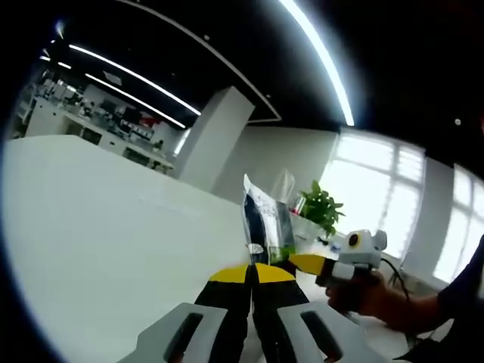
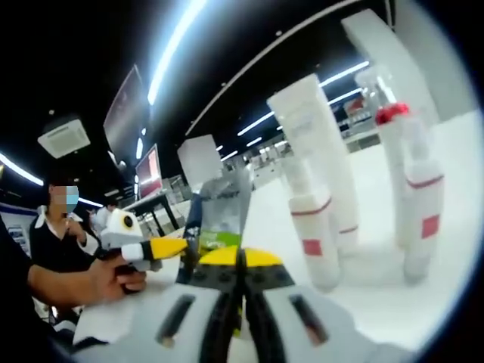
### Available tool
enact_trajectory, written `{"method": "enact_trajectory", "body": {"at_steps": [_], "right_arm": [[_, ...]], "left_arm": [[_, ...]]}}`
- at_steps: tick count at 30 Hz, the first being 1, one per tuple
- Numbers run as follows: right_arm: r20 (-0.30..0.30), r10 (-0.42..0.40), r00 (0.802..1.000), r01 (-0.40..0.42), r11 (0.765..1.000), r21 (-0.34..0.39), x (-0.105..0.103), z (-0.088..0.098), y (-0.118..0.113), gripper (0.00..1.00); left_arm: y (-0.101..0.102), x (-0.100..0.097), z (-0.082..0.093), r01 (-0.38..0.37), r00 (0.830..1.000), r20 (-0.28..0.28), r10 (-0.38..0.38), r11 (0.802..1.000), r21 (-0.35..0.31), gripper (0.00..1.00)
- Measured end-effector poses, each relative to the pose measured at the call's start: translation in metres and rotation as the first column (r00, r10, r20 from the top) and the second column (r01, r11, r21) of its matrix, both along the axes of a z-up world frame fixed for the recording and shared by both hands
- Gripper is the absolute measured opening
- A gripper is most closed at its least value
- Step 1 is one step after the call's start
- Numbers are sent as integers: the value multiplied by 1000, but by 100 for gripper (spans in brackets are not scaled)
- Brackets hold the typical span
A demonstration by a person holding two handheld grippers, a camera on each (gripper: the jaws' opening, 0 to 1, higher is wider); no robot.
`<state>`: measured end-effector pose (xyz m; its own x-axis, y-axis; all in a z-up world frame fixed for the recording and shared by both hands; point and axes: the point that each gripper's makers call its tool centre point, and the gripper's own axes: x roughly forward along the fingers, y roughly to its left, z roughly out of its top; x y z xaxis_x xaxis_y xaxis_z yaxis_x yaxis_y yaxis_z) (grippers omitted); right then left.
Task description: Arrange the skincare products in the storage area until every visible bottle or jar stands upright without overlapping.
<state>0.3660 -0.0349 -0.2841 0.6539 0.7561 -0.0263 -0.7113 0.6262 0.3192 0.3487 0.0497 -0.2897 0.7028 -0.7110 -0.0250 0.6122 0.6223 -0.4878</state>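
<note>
A silvery sachet (image 1: 266, 219) with a green patch stands up from my left gripper (image 1: 253, 270), whose yellow-tipped jaws are shut on its lower edge. My right gripper (image 1: 308, 263) reaches in from the right and meets the same sachet low down. In the right gripper view the sachet (image 2: 221, 208) rises from my right gripper (image 2: 240, 257), also shut on it, while the left gripper (image 2: 172, 246) touches its left edge. A tall white tube (image 2: 318, 136), a small white bottle with a red band (image 2: 314, 227) and a red-capped spray bottle (image 2: 414, 189) stand upright on the white table (image 2: 378, 272).
The white table (image 1: 98, 227) stretches wide to the left. A potted green plant (image 1: 321, 208) stands behind the sachet. A hand (image 1: 370, 296) holds the right gripper, another hand (image 2: 113, 280) the left one. Shelves and screens fill the room behind.
</note>
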Motion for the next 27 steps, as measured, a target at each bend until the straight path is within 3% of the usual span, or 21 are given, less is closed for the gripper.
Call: {"method": "enact_trajectory", "body": {"at_steps": [13, 16, 27], "right_arm": [[23, -21, 1000, 24, 993, -118, 4, -12, 3, 0], [59, -30, 998, 41, 980, -194, 6, -18, 3, 0], [133, -30, 991, 75, 936, -344, 19, -29, -5, 0]], "left_arm": [[3, 17, -15, -34, 999, -15, 35, 994, 108, 0], [3, 21, -20, -38, 999, -13, 41, 987, 156, 0], [8, 34, -29, -51, 999, 5, 52, 965, 257, 0]]}}
